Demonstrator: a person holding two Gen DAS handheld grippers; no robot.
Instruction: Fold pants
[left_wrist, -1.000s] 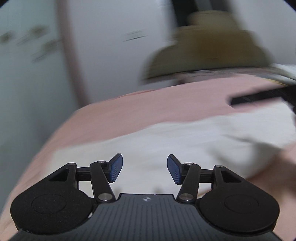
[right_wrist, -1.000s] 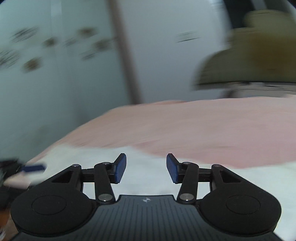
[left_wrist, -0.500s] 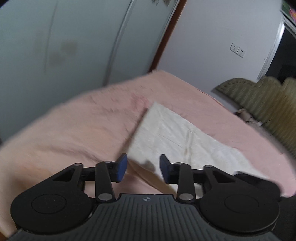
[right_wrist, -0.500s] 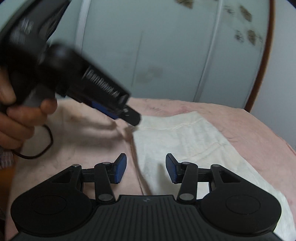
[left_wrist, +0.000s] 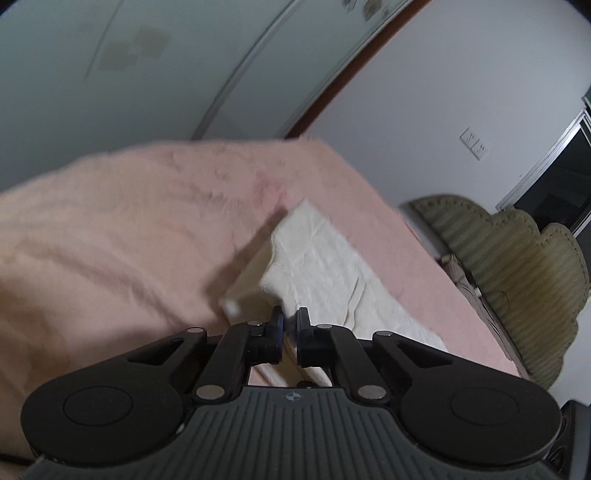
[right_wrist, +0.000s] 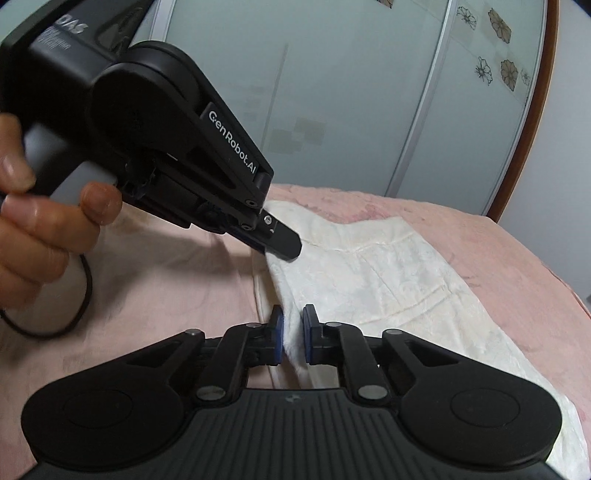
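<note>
Cream-white pants (left_wrist: 325, 266) lie folded lengthwise on a pink blanket (left_wrist: 110, 240). My left gripper (left_wrist: 290, 317) has its jaws closing tight on the near corner of the pants, and the cloth edge rises off the blanket there. In the right wrist view the same pants (right_wrist: 388, 280) stretch away to the right. My right gripper (right_wrist: 293, 321) is closing on their left edge, with a ridge of cloth pinched between the blue pads. The left gripper (right_wrist: 284, 243) bites the edge a little farther along, held by a person's hand (right_wrist: 37, 221).
The pink blanket (right_wrist: 498, 251) covers a bed. Pale sliding wardrobe doors (right_wrist: 332, 92) stand behind it. An olive padded headboard (left_wrist: 517, 266) is at the right, below a wall socket (left_wrist: 472, 144). A black cable loop (right_wrist: 85, 295) hangs by the hand.
Both grippers swung in to the left edge of the pants and went from open to shut on the cloth. The edge under the left gripper has lifted off the blanket.
</note>
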